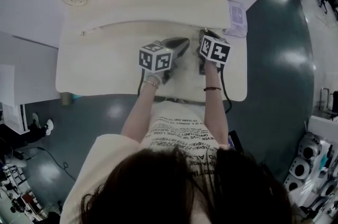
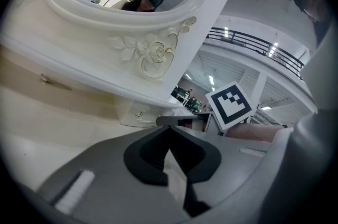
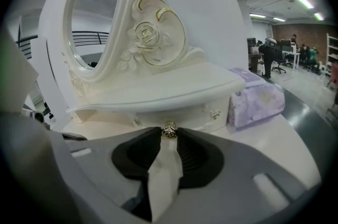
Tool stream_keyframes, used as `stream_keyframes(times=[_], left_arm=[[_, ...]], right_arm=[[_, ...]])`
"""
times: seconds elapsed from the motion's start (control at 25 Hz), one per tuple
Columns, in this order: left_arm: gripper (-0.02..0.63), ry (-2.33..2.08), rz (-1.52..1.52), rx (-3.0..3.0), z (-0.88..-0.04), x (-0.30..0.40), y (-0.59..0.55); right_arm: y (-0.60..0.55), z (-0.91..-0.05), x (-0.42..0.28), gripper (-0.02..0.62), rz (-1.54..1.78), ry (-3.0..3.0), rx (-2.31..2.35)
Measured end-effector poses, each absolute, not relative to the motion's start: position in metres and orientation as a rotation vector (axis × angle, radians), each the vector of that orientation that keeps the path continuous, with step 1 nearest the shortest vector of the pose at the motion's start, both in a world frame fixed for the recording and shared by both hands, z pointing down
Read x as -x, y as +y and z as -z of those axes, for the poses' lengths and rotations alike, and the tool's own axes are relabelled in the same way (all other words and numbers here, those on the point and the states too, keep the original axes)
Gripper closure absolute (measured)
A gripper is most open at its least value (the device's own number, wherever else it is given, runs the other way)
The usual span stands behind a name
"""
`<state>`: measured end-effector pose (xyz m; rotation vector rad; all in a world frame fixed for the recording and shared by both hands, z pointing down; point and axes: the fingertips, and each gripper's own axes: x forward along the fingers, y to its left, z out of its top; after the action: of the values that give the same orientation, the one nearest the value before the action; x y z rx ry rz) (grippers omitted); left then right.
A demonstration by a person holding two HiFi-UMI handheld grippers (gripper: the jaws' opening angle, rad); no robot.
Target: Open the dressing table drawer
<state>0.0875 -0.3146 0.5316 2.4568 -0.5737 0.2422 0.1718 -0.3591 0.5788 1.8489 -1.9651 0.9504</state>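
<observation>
Knob gripped — drawer not yet drawn

Left gripper sits over the dressing table, jaws pressed together and empty; right gripper pinches the brass knob of the drawer, which looks closed — pulling remains.

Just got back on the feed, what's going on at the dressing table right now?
A person is at the cream dressing table with a gripper in each hand. The right gripper has its fingers closed on the small metal drawer knob, and seems to touch it on both sides. The drawer does not look pulled out yet. The left gripper is shut and empty, held over the table beside the right one.
</observation>
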Motion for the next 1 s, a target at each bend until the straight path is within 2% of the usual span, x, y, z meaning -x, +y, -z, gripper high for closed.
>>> stream_keyframes(times=[1.0], left_arm=[[0.606,-0.555,-0.248,-2.464,-0.531,-0.084,-0.307]], right_arm=[[-0.349,-0.579,-0.171,0.494,-0.968,-1.955,-1.855]])
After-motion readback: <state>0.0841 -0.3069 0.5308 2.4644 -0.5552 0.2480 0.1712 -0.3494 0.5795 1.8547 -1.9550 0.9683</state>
